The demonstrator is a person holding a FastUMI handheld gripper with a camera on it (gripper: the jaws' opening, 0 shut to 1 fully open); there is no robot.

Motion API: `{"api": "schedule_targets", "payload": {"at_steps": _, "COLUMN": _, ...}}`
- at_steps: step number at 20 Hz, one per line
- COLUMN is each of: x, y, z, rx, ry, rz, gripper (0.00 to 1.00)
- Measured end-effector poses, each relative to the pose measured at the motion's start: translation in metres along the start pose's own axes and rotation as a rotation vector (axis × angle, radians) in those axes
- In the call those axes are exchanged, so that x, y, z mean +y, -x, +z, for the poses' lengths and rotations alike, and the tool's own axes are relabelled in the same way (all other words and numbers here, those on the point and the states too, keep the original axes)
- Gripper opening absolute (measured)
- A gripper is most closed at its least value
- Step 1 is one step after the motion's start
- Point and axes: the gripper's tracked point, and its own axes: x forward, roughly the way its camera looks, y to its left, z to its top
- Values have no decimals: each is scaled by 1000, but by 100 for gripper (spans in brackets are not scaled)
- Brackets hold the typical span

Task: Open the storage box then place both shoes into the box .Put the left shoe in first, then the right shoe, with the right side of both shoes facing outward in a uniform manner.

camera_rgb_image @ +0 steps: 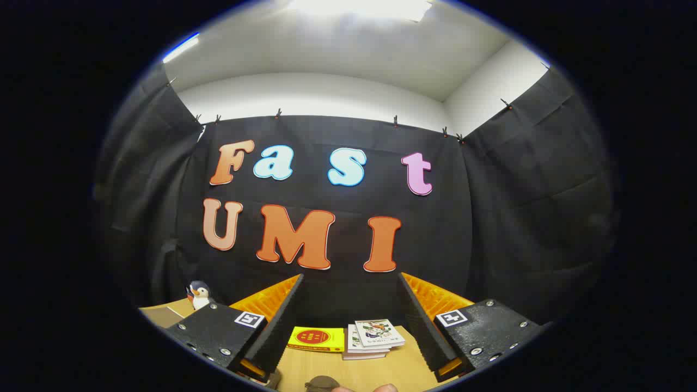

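While the black cloth wall (337,294) of the booth takes up most of what lies ahead, with a white wall and ceiling (326,92) above it and a bright ceiling light (359,8) at the very top, the wooden table (354,370) shows as a low strip between and under the fingers. The gripper (351,283) is raised and level, pointing at the cloth rather than down at the tabletop. Its two fingers stand wide apart, with nothing between them and nothing touching either one; each carries a square black-and-white marker on its base.

Beyond the fingers, at the far edge of the table against the cloth, lies a small stack of booklets (374,338), and just to its left a flat yellow book (316,338) with a red round mark on the cover. Further left, past the left finger, a small penguin toy (199,294) stands upright by a tan cardboard piece (163,314) that is cut off by the finger's base.

Neither the storage box nor a shoe can be made out anywhere ahead of the fingers. Close in, below the gap between the fingers, a dark rounded thing (322,384) is cut off and cannot be identified, and beside it a person's fingertip (385,387) just peeks in.
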Motion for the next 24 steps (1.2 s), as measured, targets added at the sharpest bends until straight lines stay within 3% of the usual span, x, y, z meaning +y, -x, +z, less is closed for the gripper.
{"api": "schedule_targets", "payload": {"at_steps": 5, "x": -3, "y": 0, "z": 6, "rx": 4, "ry": 15, "rz": -16, "gripper": 99}}
{"api": "schedule_targets", "payload": {"at_steps": 15, "x": 12, "y": 7, "z": 10, "rx": 15, "ry": -14, "rz": 32, "gripper": 99}}
{"api": "schedule_targets", "payload": {"at_steps": 21, "x": 18, "y": 5, "z": -4, "rx": 22, "ry": -18, "rz": 34, "gripper": 99}}
{"api": "schedule_targets", "payload": {"at_steps": 24, "x": 40, "y": 8, "z": -26, "rx": 74, "ry": -54, "rz": 84, "gripper": 99}}
